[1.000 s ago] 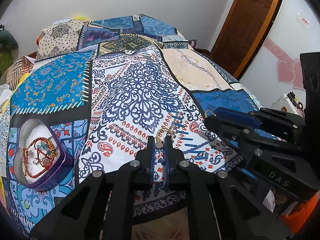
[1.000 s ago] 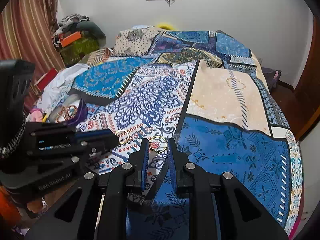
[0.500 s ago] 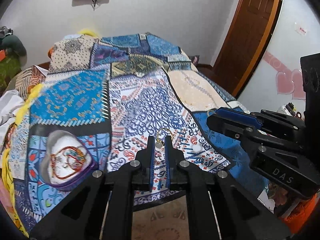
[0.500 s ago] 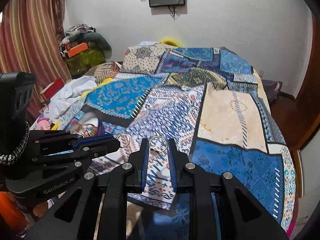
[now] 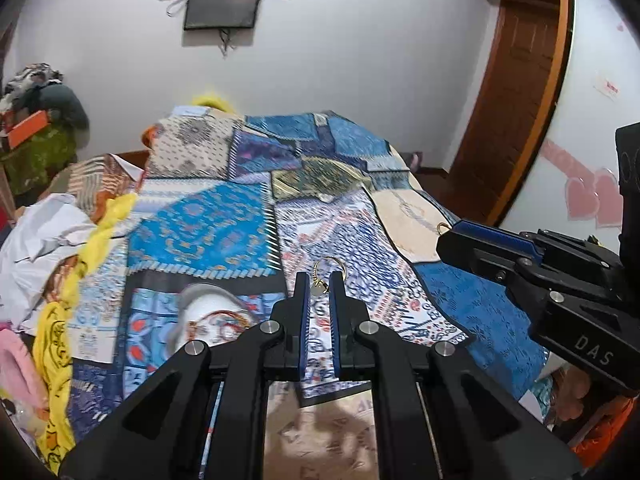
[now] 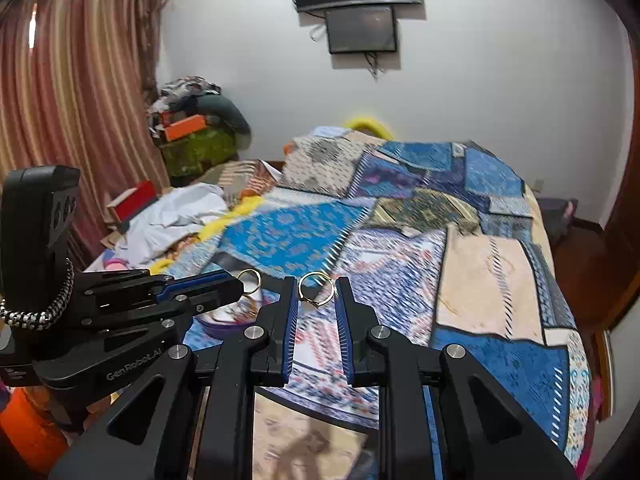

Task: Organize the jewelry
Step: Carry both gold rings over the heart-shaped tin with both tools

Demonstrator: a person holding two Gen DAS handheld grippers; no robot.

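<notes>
My left gripper [image 5: 320, 280] is shut on a small gold hoop [image 5: 329, 269] that sticks up from its tips, held above the bed. My right gripper [image 6: 316, 284] is shut on a gold ring [image 6: 316, 289] that spans the gap between its blue pads. In each wrist view the other gripper shows at the side: the right gripper [image 5: 444, 236] with its ring [image 5: 442, 227], the left gripper [image 6: 240, 286] with its hoop [image 6: 250, 280]. A purple tray [image 5: 190, 291] with red and gold jewelry lies on the bedspread, below and left of my left gripper, partly hidden behind the fingers [image 6: 218, 330].
A blue patchwork bedspread [image 5: 208, 232] covers the bed. White and yellow cloths [image 5: 48, 236] are heaped along its left side. A pile of clothes and an orange box [image 6: 186, 126] stand in the far left corner. A wooden door [image 5: 516, 92] is at the right; a screen [image 6: 362, 28] hangs on the wall.
Both grippers have risen and tilted up with their rings still held. The bed sits lower in both views, and the wall and screen have come into sight.
</notes>
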